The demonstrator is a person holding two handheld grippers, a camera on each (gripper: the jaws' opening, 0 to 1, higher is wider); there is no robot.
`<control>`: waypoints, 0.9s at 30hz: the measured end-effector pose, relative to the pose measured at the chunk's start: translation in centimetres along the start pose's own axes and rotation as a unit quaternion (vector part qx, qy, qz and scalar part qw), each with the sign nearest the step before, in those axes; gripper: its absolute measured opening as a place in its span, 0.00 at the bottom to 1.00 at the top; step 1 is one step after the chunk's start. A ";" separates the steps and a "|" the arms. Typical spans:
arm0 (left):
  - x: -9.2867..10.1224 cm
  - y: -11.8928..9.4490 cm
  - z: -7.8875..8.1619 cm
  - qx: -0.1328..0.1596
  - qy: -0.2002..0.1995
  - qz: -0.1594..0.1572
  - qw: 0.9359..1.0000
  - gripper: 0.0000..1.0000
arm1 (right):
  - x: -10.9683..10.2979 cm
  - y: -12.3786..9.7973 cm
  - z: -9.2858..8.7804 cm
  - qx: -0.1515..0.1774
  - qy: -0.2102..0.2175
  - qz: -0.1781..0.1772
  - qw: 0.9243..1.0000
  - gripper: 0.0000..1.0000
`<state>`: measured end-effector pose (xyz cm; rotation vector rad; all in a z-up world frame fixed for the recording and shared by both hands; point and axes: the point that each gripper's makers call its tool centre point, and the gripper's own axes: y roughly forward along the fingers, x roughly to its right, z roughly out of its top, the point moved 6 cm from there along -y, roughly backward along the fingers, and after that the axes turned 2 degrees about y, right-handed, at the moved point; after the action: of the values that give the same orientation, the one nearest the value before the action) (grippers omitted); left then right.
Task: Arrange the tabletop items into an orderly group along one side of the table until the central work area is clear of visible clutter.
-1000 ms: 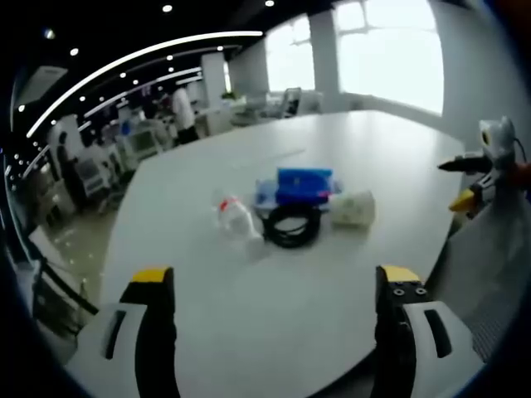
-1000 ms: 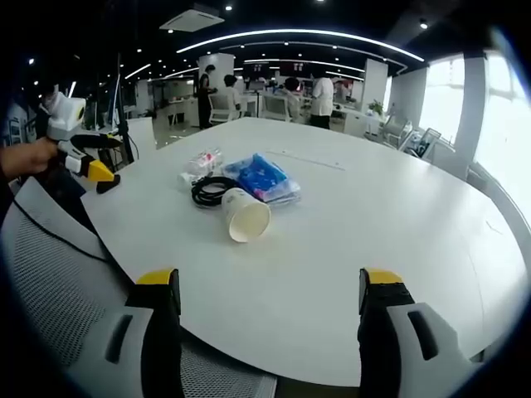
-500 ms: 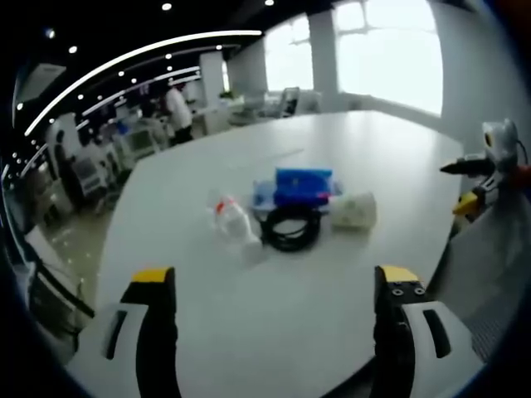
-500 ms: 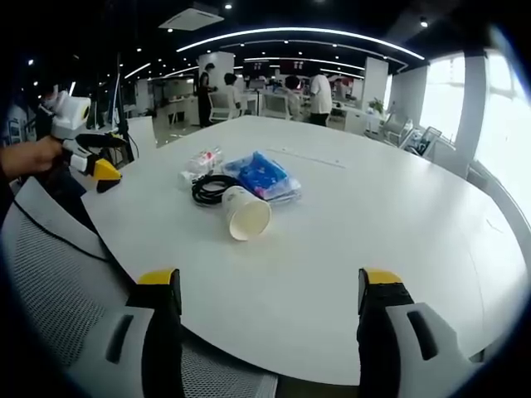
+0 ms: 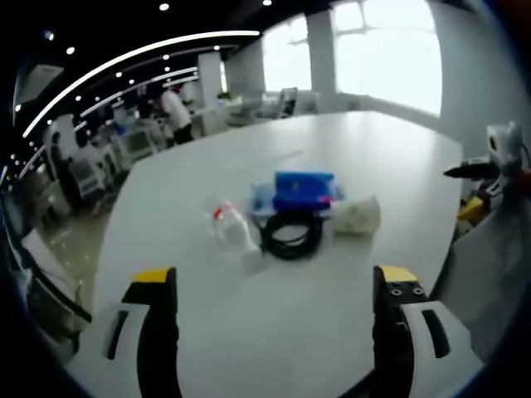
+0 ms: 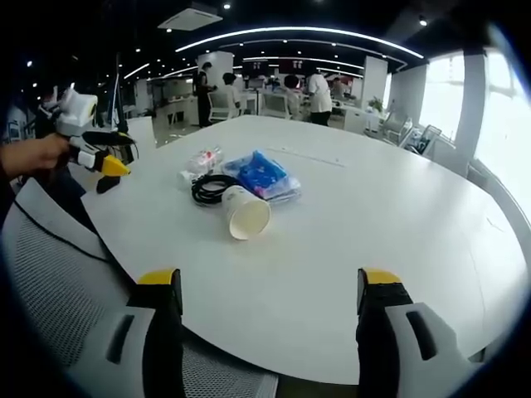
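A small cluster lies mid-table on the white table: a paper cup on its side, a coiled black cable, a blue packet in clear wrap and a clear plastic bottle with a red cap. In the left gripper view the same bottle, cable, blue packet and cup lie ahead. My left gripper is open, short of the cluster; it also shows as the left gripper, held by a hand. My right gripper is open over the near table edge, seen too as the right gripper.
A grey mesh chair back stands under my right gripper at the table's near edge. People and desks fill the office behind the table. Bright windows line the far wall.
The left gripper has edged forward and slightly to the side, so the cluster sits a little nearer in its view. The items lie where they were.
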<state>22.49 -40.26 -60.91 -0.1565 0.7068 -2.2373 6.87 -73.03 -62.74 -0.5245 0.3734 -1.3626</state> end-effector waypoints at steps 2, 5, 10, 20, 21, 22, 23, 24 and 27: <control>0.0 0.3 0.2 0.000 0.001 -0.001 1.000 0.94 | 0.0 0.0 0.0 -0.001 0.000 0.002 1.000 0.86; -0.1 0.6 0.3 0.000 0.001 -0.002 1.000 0.94 | -0.1 0.0 0.0 0.000 0.001 0.004 1.000 0.86; -0.2 1.3 0.6 0.001 -0.004 -0.002 1.000 0.93 | 0.0 0.0 0.1 0.002 0.002 0.003 1.000 0.86; -0.5 2.5 0.8 0.000 -0.008 -0.004 1.000 0.92 | 0.0 0.1 0.1 0.001 0.001 0.002 1.000 0.86; -0.5 2.6 0.9 0.000 -0.008 -0.004 1.000 0.92 | 0.0 0.0 0.0 0.000 0.002 0.001 1.000 0.86; -0.6 2.8 0.9 0.000 -0.009 -0.005 1.000 0.92 | 0.1 0.0 0.0 -0.001 0.002 0.000 1.000 0.86; -0.6 3.0 1.0 0.001 -0.010 -0.006 1.000 0.92 | 0.1 0.1 0.0 -0.002 0.002 0.000 1.000 0.86; -0.6 3.1 1.1 0.002 -0.011 -0.006 1.000 0.92 | 0.1 0.1 0.0 -0.001 0.002 0.000 1.000 0.86; -0.7 3.6 1.3 0.000 -0.011 -0.008 1.000 0.92 | 0.1 0.0 -0.1 -0.003 0.003 -0.002 1.000 0.86</control>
<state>25.69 -42.28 -61.68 -0.1860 0.6957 -2.2484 6.90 -73.15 -62.81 -0.5267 0.3822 -1.3667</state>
